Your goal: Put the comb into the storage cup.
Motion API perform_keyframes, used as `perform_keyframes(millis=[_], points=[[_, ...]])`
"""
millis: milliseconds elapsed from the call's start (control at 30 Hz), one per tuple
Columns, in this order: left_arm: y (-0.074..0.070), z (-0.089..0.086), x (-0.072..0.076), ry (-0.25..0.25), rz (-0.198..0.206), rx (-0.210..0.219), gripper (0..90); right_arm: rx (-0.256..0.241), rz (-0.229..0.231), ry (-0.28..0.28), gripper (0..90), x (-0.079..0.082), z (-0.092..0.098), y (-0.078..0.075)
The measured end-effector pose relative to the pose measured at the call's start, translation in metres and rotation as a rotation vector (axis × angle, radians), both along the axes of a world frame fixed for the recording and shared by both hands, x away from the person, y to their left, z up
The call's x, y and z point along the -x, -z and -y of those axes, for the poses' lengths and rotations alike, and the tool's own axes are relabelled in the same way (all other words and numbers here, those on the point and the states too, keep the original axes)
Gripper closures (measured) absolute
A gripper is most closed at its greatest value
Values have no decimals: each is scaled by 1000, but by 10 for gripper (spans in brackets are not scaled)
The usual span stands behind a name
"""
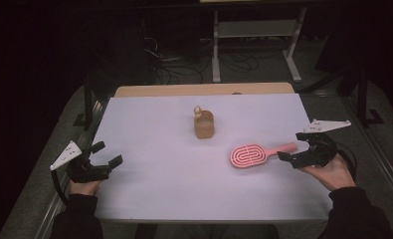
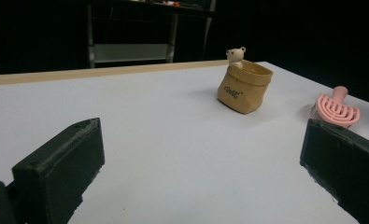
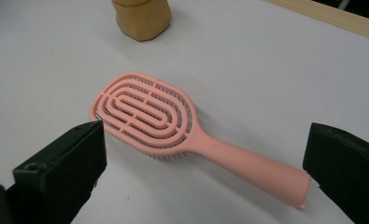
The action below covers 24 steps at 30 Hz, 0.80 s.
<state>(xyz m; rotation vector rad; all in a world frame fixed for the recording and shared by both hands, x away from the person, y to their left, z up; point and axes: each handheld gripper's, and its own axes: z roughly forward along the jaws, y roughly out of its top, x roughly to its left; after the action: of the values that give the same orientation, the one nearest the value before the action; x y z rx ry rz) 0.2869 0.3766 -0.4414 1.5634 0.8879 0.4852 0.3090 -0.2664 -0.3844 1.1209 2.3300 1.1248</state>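
A pink vented hairbrush (image 1: 256, 154) (image 3: 173, 130) (image 2: 337, 108) lies flat on the white table (image 1: 164, 174), bristles down, handle pointing right. My right gripper (image 1: 292, 146) (image 3: 203, 177) is open just past the handle's end, its jaws spread on either side of the handle without touching it. A small tan pouch (image 1: 204, 125) (image 2: 244, 87) with a bear figure on its rim stands upright at the table's middle. At the table's left front my left gripper (image 1: 108, 154) (image 2: 201, 172) is open, with nothing between its jaws.
A wooden strip (image 1: 204, 89) borders the table's far edge. Beyond it a white frame (image 1: 256, 37) and cables stand on a dark floor. Bare white surface lies between the two grippers.
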Motion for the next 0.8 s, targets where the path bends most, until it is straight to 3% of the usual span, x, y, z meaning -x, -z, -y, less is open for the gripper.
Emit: perform_keyframes(millis=[800], points=[[1, 0, -1, 6, 0, -1, 0, 168, -27, -100, 0, -25, -10, -14]])
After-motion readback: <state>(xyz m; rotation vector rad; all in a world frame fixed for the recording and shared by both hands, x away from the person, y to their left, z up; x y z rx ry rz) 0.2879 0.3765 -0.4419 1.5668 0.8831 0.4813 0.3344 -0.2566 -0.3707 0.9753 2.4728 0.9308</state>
